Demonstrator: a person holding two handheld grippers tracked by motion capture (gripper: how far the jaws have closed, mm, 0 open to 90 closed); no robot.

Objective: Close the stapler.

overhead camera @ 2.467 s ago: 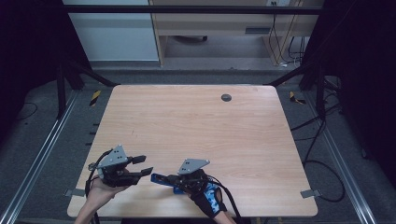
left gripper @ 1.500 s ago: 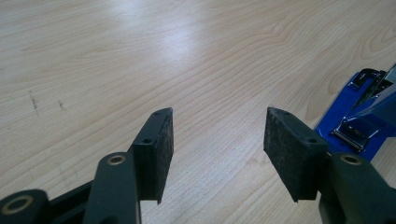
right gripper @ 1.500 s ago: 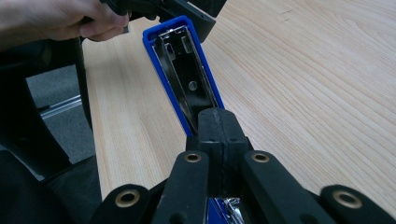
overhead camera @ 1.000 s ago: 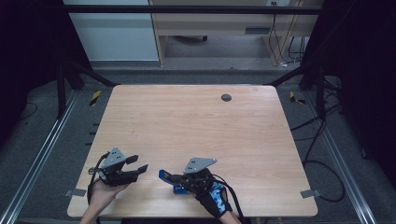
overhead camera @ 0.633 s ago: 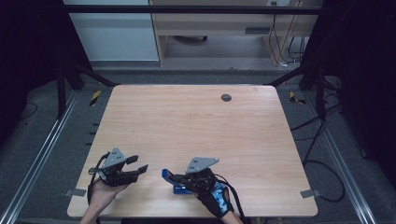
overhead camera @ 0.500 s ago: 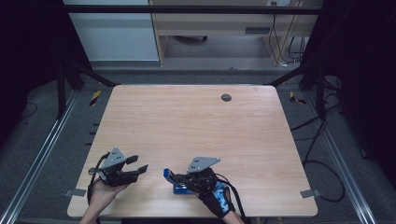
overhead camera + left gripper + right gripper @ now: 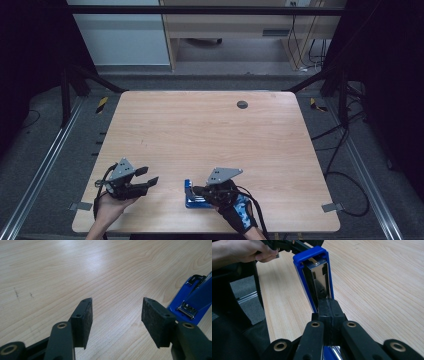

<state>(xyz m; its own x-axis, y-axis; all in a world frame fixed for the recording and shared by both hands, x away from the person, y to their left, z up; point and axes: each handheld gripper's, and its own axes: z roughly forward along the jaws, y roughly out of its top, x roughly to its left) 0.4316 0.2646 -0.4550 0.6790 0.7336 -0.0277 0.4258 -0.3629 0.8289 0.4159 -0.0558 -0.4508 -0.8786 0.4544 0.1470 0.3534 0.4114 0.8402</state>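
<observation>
My right gripper (image 7: 329, 315) has its 2 jaws pressed together on the rear of the blue stapler (image 7: 315, 275) — its opened body runs toward 12 o'clock. In the high view the stapler (image 7: 192, 195) lies on the bench (image 7: 210, 135) near the front edge, at 6 o'clock. My left gripper (image 7: 116, 322) stands wide apart, gripping nothing — the stapler (image 7: 192, 300) sits at its 2 o'clock.

I note the high view is dim and soft, with dark edges; overhead glare whitens the bench (image 7: 82, 257) close up.
</observation>
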